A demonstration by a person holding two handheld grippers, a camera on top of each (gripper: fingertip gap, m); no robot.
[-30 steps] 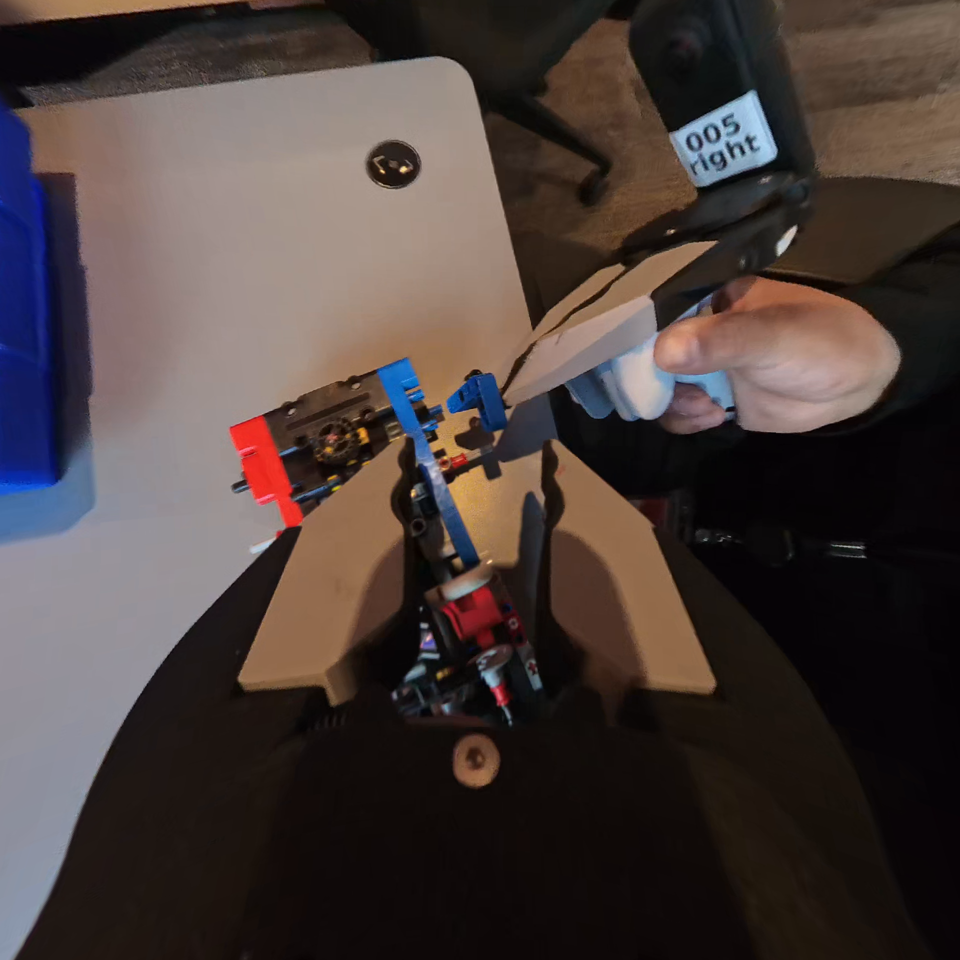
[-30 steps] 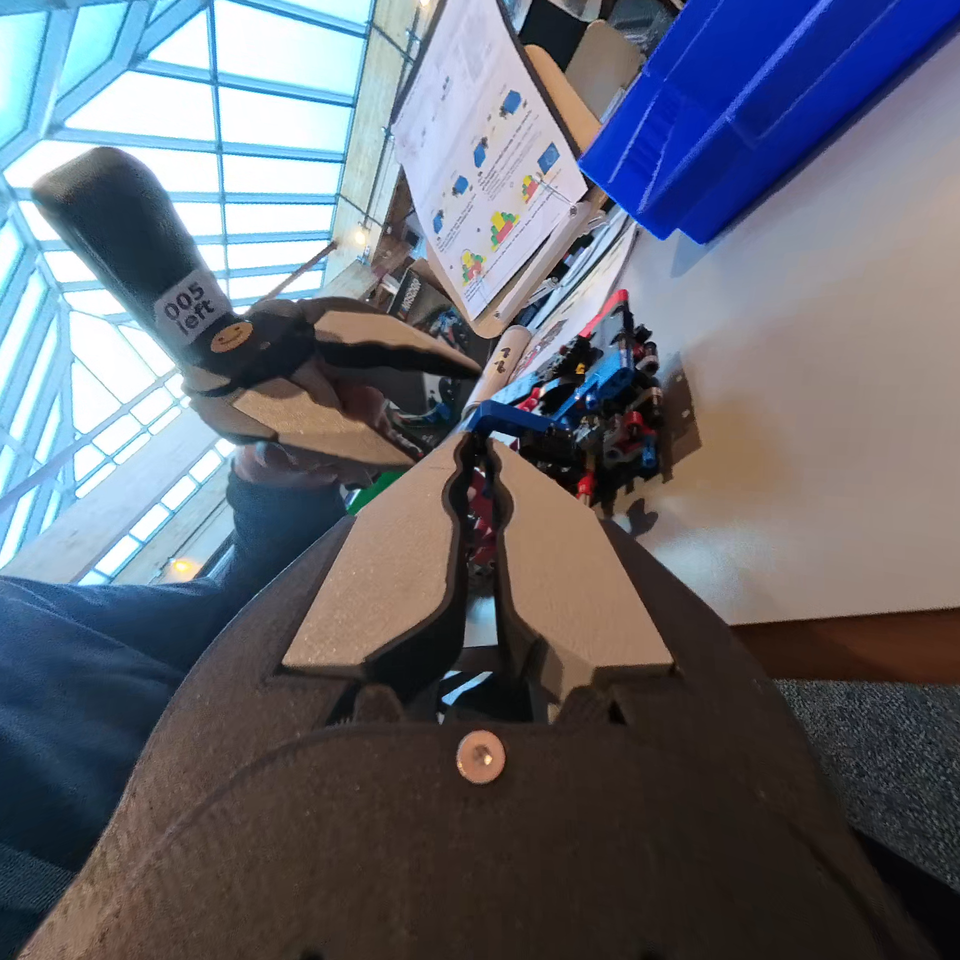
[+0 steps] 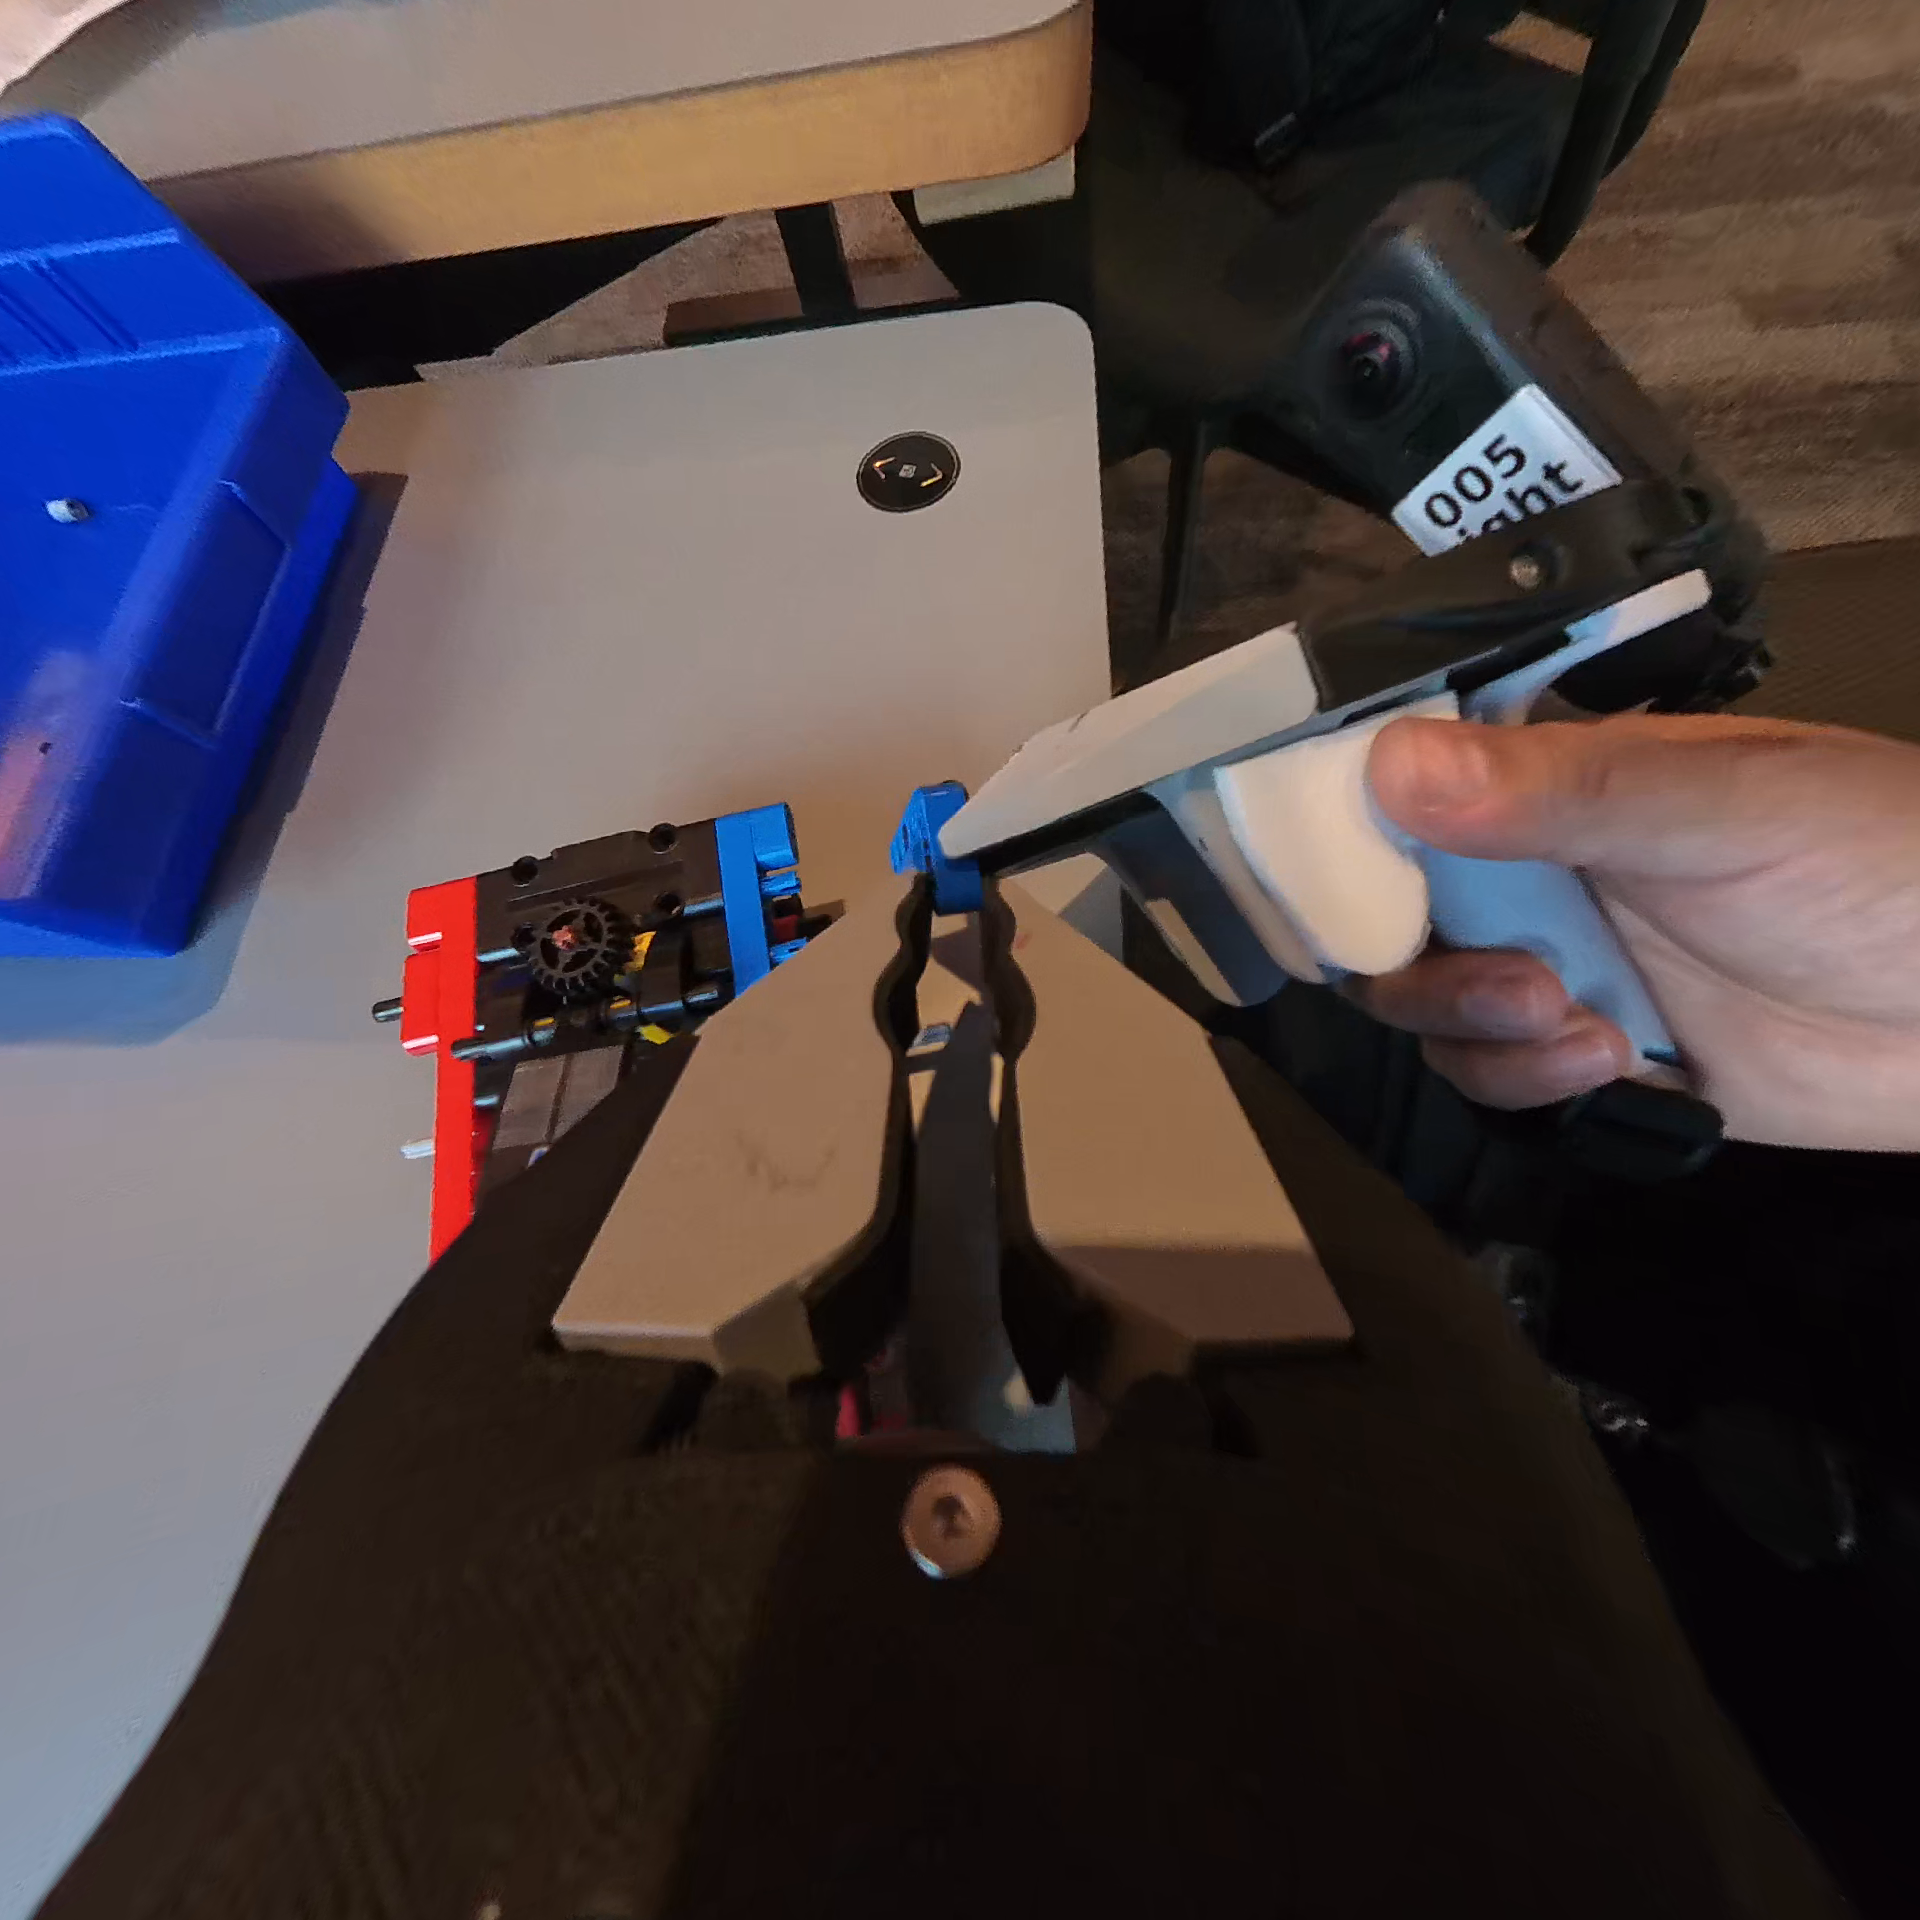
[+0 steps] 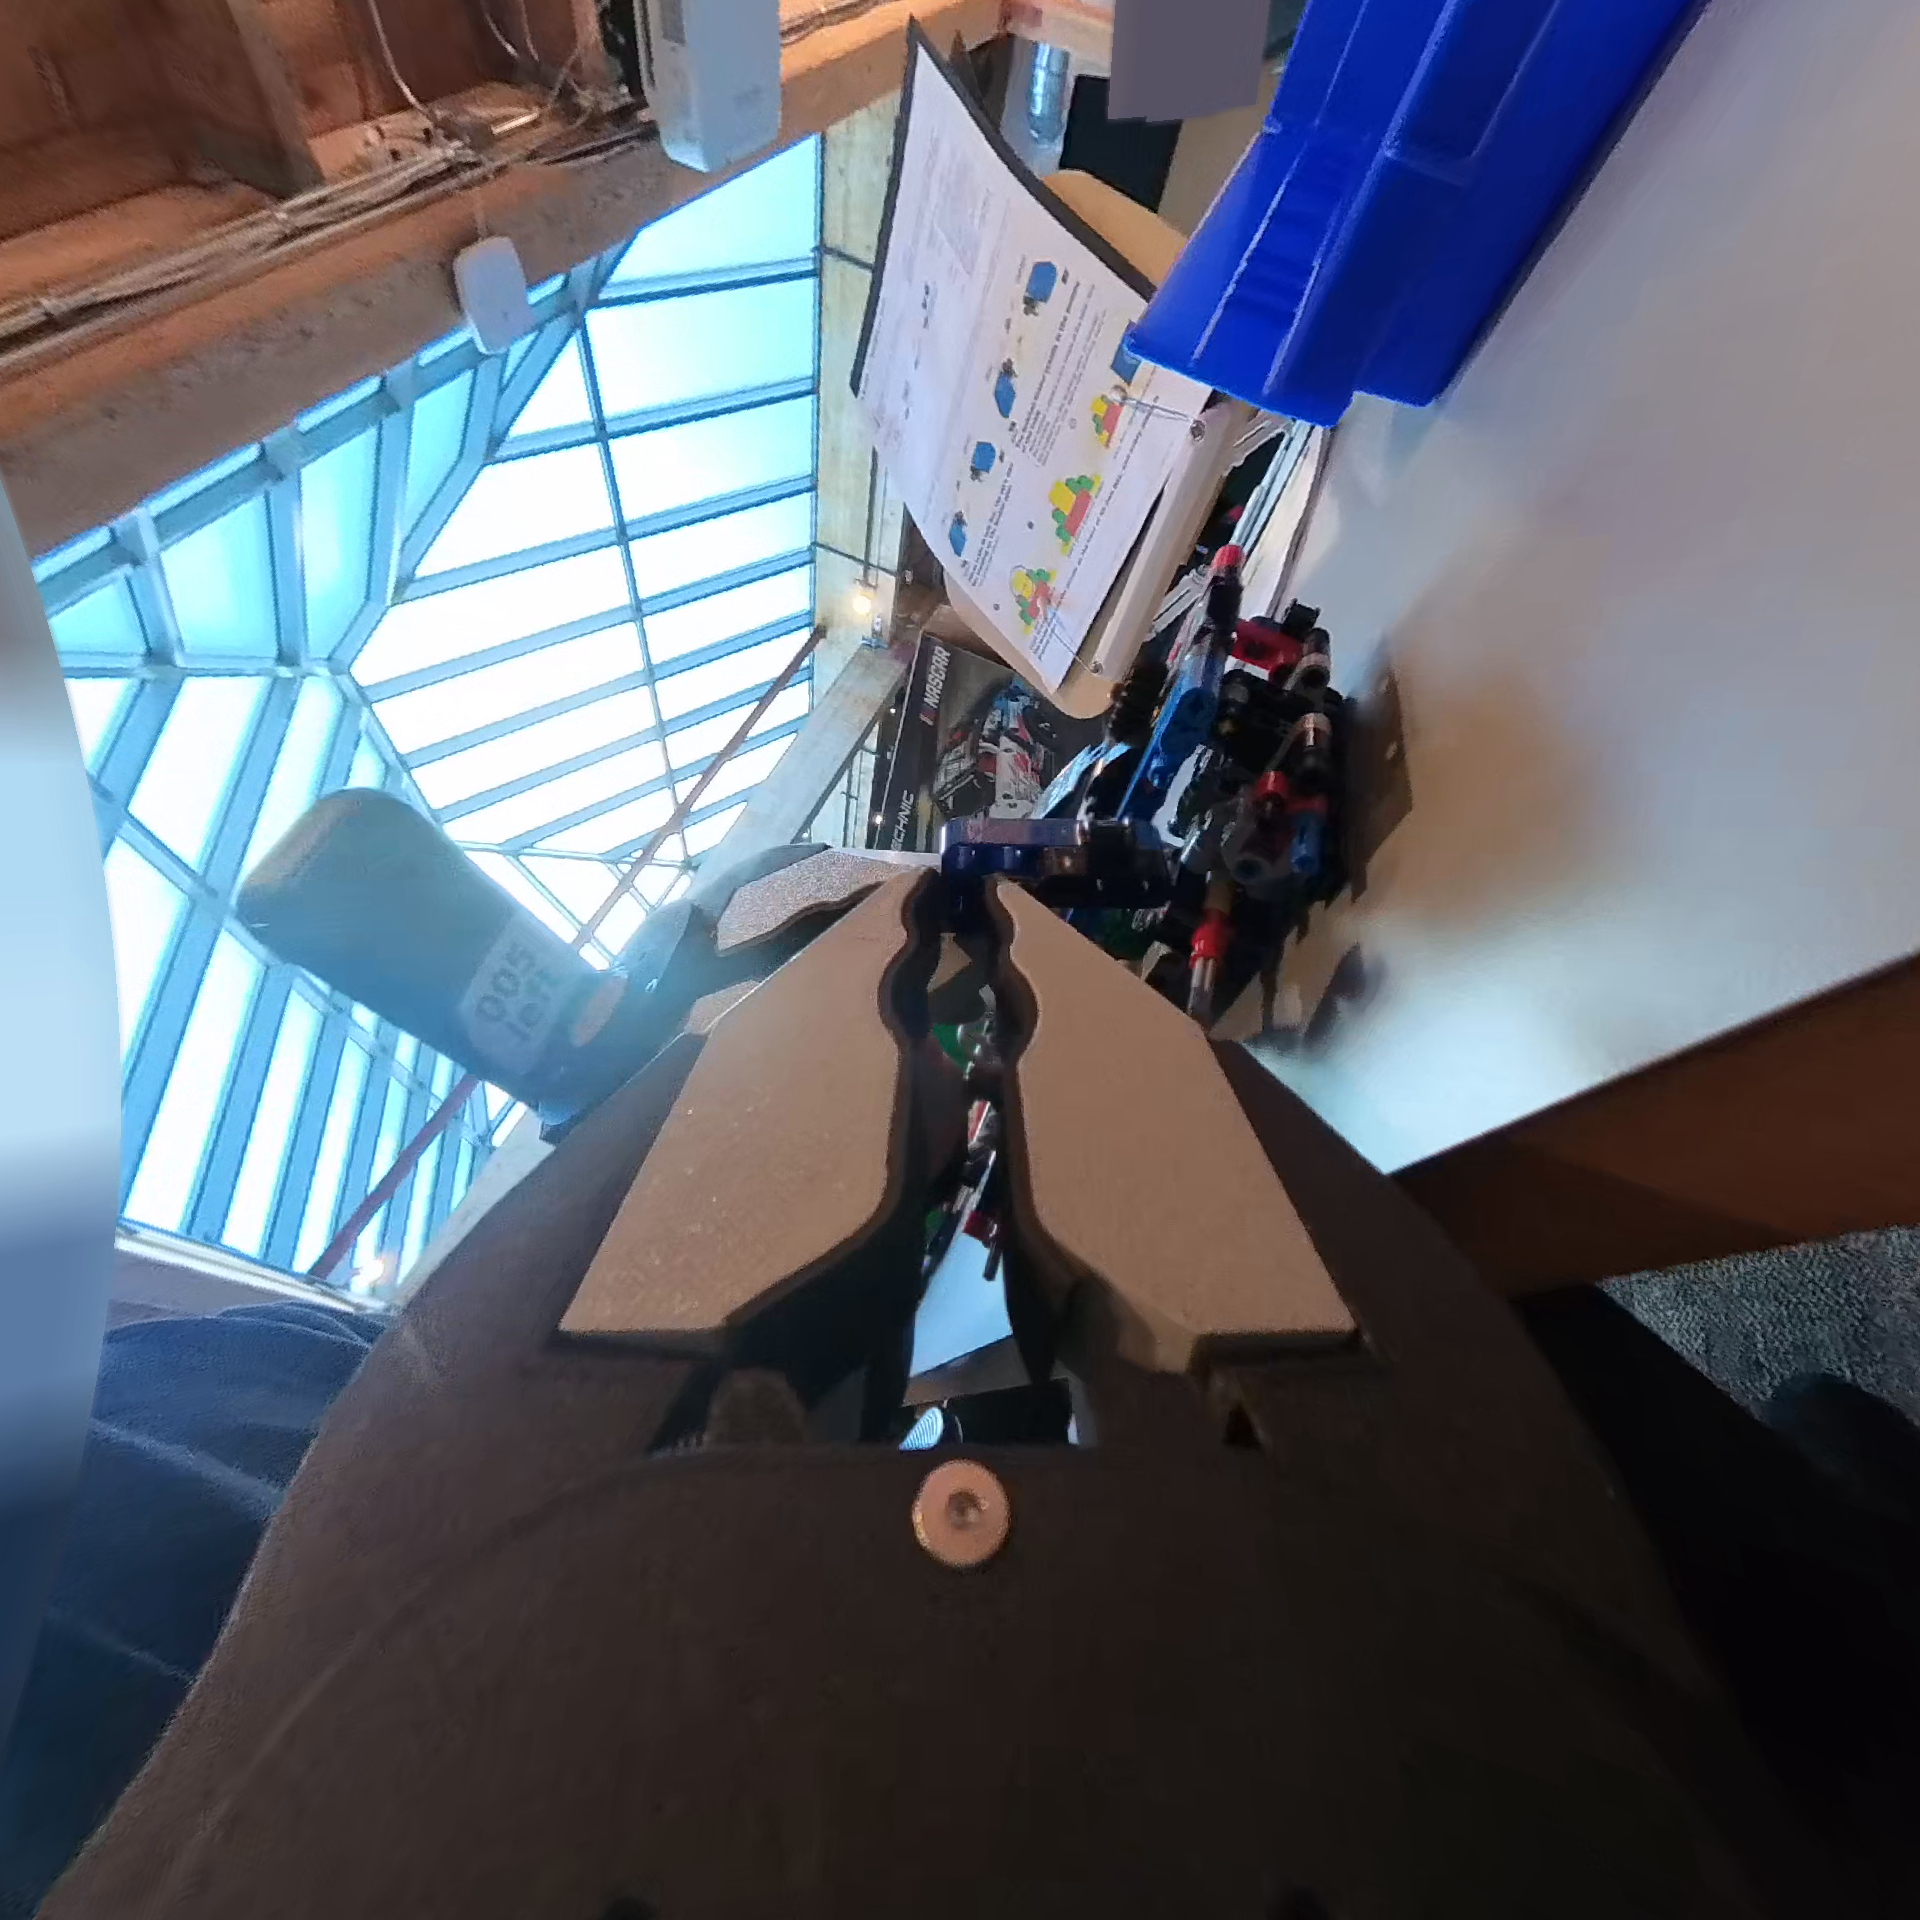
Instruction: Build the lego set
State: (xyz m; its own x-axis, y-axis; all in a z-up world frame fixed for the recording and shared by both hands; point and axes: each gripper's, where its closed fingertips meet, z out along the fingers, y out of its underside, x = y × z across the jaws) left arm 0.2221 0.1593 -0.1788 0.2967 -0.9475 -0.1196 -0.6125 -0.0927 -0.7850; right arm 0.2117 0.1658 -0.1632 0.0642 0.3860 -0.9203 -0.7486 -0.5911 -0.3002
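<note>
A partly built Lego assembly (image 3: 582, 935) of red, black and blue parts with a black gear lies on the white table (image 3: 675, 623); it also shows in the right wrist view (image 4: 1247, 758). My right gripper (image 4: 956, 909) is shut on a small blue piece (image 4: 1003, 836) and holds it just right of the assembly. In the left wrist view the right gripper (image 3: 961, 831) comes in from the right with the blue piece (image 3: 930, 831) at its tip. My left gripper (image 3: 951, 904) is closed on the lower end of that same piece; it also shows in the right wrist view (image 4: 810, 883).
A blue bin (image 3: 135, 582) stands at the table's left, also seen in the right wrist view (image 4: 1403, 187). A black round disc (image 3: 907, 473) is set into the table's far corner. The table edge runs just right of the grippers. An instruction sheet (image 4: 997, 395) and a Lego box (image 4: 966, 748) stand behind. My left and right fingertips are right by each other.
My left gripper has come off the assembly, moved right and narrowed onto the blue piece. The assembly now lies on the table. The right gripper still holds the blue piece.
</note>
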